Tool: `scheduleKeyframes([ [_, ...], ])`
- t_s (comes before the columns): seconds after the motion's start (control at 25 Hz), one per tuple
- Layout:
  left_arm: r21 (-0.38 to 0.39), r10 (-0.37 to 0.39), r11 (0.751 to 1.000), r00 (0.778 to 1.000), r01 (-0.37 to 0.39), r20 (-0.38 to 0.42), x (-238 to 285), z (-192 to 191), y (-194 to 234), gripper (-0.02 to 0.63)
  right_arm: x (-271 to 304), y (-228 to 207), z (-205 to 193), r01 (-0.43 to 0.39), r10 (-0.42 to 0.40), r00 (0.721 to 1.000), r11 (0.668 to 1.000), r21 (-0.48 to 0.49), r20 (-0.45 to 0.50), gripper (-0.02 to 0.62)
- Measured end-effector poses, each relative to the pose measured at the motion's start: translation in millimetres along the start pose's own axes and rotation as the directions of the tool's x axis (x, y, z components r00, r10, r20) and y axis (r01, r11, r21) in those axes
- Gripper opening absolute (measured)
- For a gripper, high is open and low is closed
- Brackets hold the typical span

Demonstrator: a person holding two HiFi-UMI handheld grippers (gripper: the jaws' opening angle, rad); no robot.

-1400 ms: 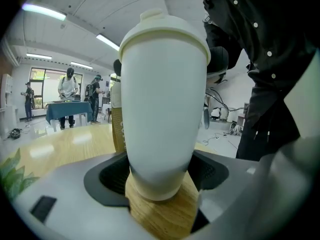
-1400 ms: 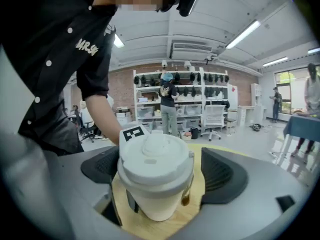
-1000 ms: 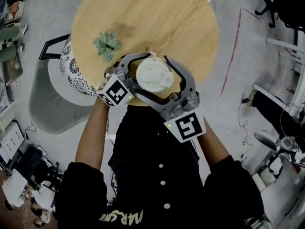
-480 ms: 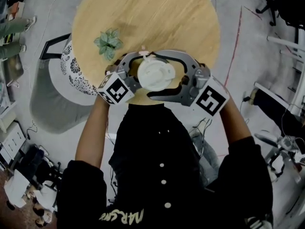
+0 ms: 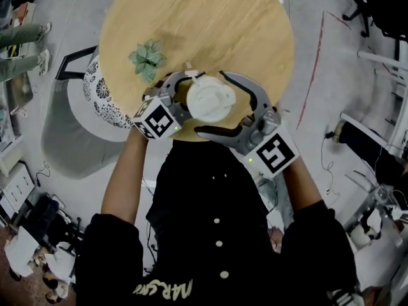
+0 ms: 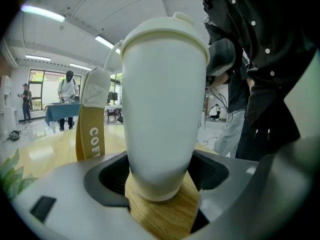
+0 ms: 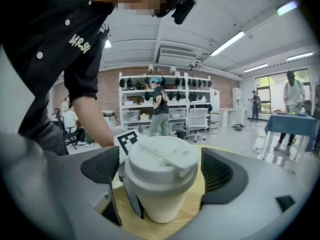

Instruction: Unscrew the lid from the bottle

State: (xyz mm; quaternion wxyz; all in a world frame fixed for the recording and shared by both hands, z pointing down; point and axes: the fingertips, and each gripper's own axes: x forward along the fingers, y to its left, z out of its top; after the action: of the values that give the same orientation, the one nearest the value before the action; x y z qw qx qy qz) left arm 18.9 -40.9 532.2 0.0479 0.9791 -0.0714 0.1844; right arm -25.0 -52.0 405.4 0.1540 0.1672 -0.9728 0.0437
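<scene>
A white bottle [image 6: 162, 114] stands upright on the round wooden bench [image 5: 210, 24], close to the bench's 6 o'clock edge in the head view, right in front of the person in the black shirt [image 5: 217, 234]. Its white lid [image 7: 161, 156] is on, with a raised flap across the top. The left gripper [image 6: 160, 181] comes in from the bottle's 8 o'clock side and is clenched on the lower body of the bottle: in the left gripper view its dark pads sit against both sides of the bottle just above its base, which rests on the wood. The right gripper [image 7: 160, 174] comes in from about 4 o'clock and stands released at lid height. Its jaws have just been opening, and the lid sits between them with a gap showing on each side, so neither pad presses on it. The two marker cubes, one on the left gripper [image 5: 156, 120] and one on the right [image 5: 271, 155], lie at the bottle's 7 and 4 o'clock. A tan strap [image 6: 91, 119] lettered "COF" hangs down beside the bottle at its 9 o'clock in the left gripper view. A small green plant [image 5: 146, 59] sits on the bench at roughly 10 o'clock from the bottle, well apart from both grippers.
</scene>
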Motion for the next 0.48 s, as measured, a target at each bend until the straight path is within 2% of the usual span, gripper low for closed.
scheduleKeyframes([
  [0.04, -0.002, 0.002, 1.0, 1.0, -0.002, 0.002, 0, 0, 0, 0.356, 1, -3, 4, 0.079, -0.079, 0.997, 0.997, 0.013, 0.023, 0.502],
  [0.12, -0.006, 0.009, 1.0, 1.0, -0.009, 0.003, 0, 1, 1, 0.356, 5, -11, 9, 0.232, -0.233, 0.971, 0.972, 0.023, 0.045, 0.502],
  [0.2, -0.007, 0.012, 1.0, 1.0, -0.012, 0.003, 0, 1, 2, 0.356, 9, -14, 7, 0.309, -0.309, 0.95, 0.951, 0.007, 0.039, 0.489],
  [0.28, -0.007, 0.012, 1.0, 1.0, -0.012, 0.002, 1, 0, 2, 0.356, 11, -12, 6, 0.308, -0.307, 0.951, 0.951, -0.014, 0.045, 0.479],
  [0.36, -0.002, 0.008, 1.0, 1.0, -0.008, -0.003, 0, -2, 1, 0.356, 12, -8, 6, 0.258, -0.256, 0.965, 0.966, -0.03, 0.052, 0.477],
  [0.48, 0.013, 0.0, 1.0, 1.0, 0.0, -0.01, 0, 0, -1, 0.356, 10, 1, 8, 0.09, -0.085, 0.995, 0.992, -0.094, 0.058, 0.472],
])
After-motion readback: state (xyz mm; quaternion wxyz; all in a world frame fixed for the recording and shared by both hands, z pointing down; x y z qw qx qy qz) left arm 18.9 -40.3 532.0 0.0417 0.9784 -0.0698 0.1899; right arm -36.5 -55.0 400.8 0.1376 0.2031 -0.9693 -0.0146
